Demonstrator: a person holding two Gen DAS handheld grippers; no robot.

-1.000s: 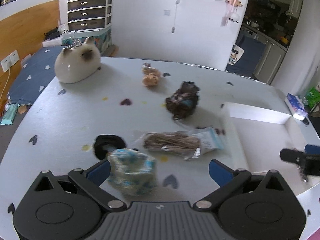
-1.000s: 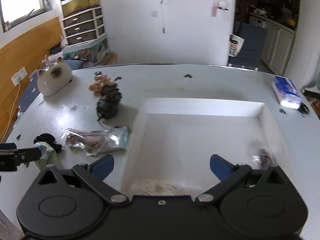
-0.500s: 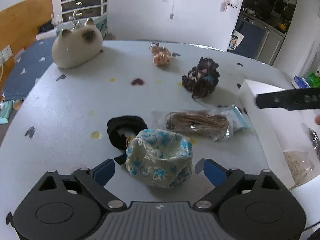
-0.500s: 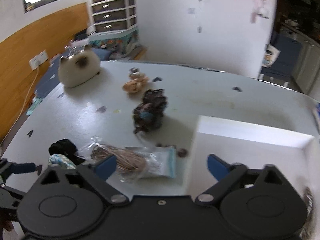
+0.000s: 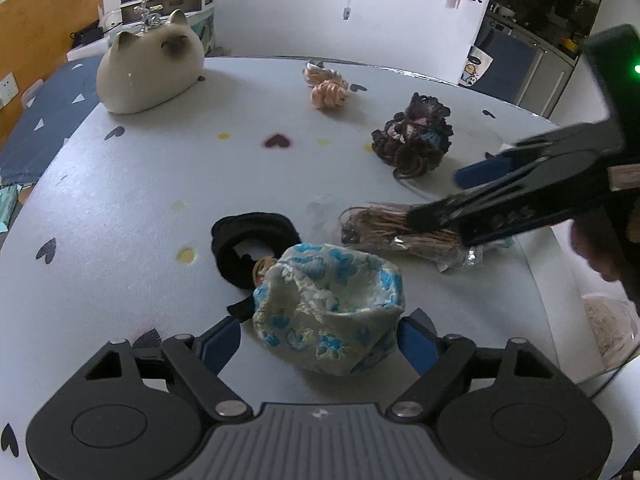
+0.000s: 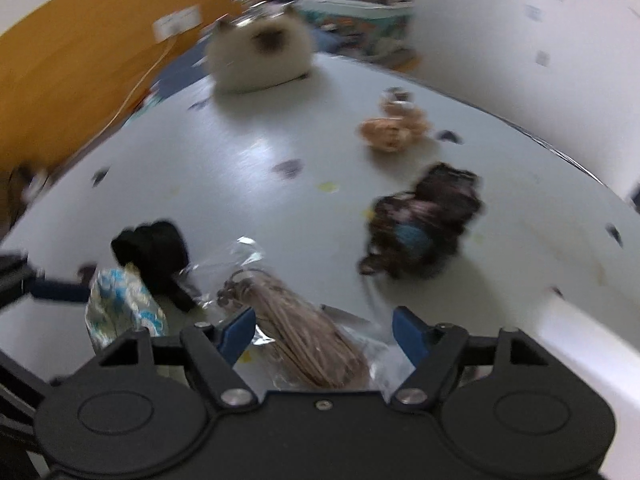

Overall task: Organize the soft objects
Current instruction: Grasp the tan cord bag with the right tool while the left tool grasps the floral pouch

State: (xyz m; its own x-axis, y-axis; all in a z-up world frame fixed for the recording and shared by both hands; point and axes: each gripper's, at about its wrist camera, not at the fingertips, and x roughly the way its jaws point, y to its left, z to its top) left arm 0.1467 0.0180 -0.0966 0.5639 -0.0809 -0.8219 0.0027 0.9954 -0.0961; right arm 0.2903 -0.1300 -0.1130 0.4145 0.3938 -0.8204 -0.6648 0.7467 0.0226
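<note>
**2 grabs closing at once**

Left gripper (image 5: 320, 342) has been narrowing around the floral pouch (image 5: 328, 308) at lower centre; its right pad seems to touch. Right gripper (image 6: 322, 334), also narrowing, straddles the bagged cord (image 6: 304, 344), not yet pinching. Best squeeze each mid-bulk before lifting toward the white tray (image 6: 580, 344).

My counter (image 5: 140, 208) is pale, dotted with small hearts and yellow spots. On it lie a floral pouch (image 5: 328, 312) touching a black scrunchie (image 5: 248, 248), a bagged cord bundle (image 5: 384, 232), a dark scrunchie (image 5: 414, 136), a peach one (image 5: 328, 94), a cat figure (image 5: 150, 74) and a white tray (image 6: 560, 344).
</note>
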